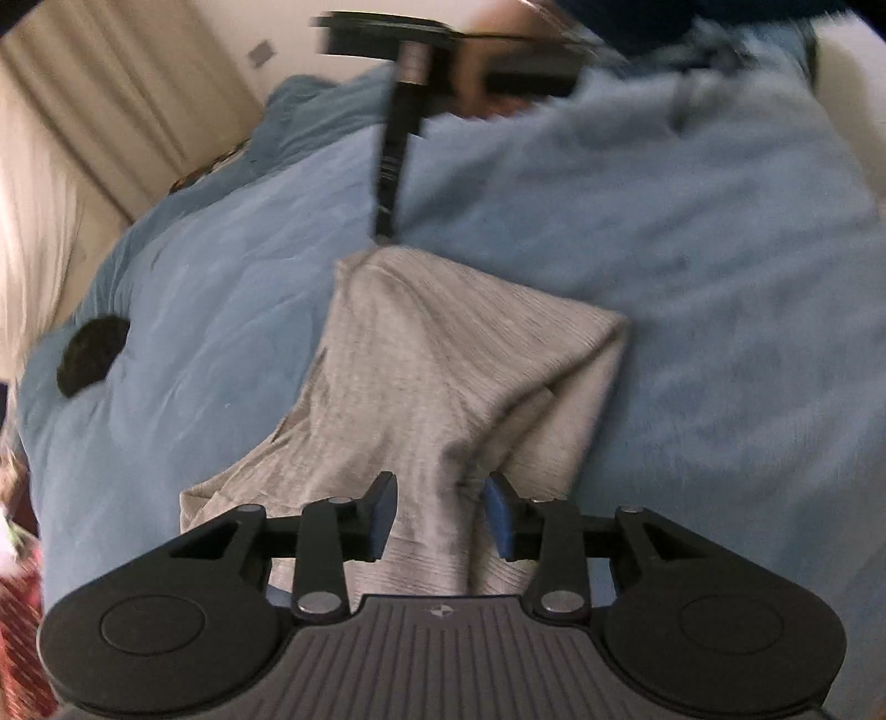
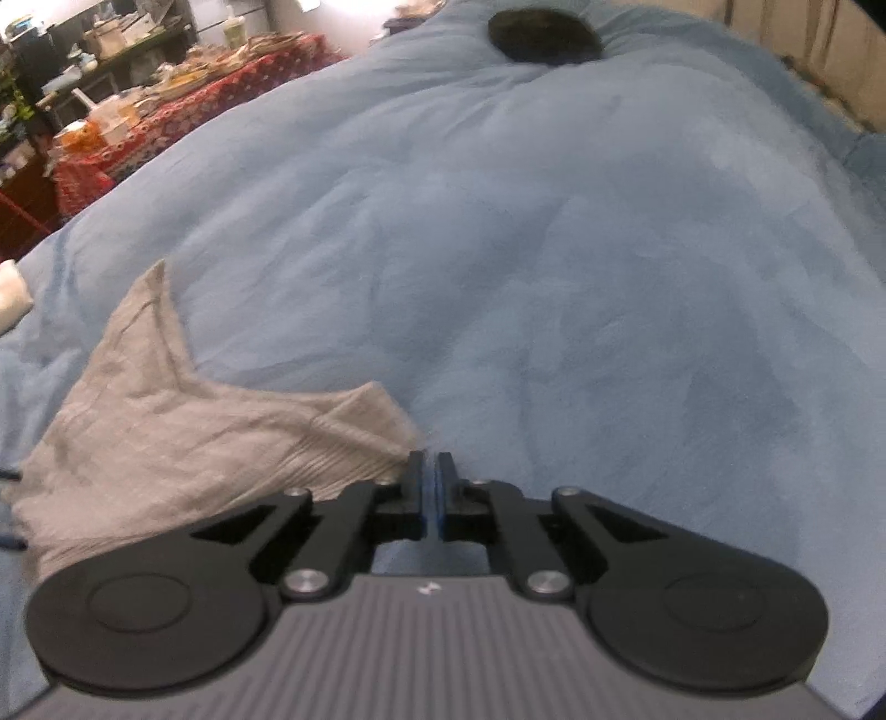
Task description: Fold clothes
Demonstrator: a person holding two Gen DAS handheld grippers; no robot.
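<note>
Open blue bedding (image 2: pixel 554 249) is stretching ahead of the right tool (image 2: pixel 430 487), offering wide passage. A gray garment (image 2: pixel 183 421) is lying just beside it on the left. A dark round object (image 2: pixel 545 36) is sitting far off. A cluttered red-clothed desk (image 2: pixel 183 105) is bordering the bed's left edge.

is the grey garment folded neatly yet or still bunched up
Still bunched up. The grey garment lies crumpled in uneven folds on the blue blanket, one corner sticking up.

Your grey ribbed knit cloth garment (image 1: pixel 443 376) looks matt and soft; the blue fleecy blanket (image 2: pixel 554 249) beneath looks plush; both black plastic grippers look matt.
</note>
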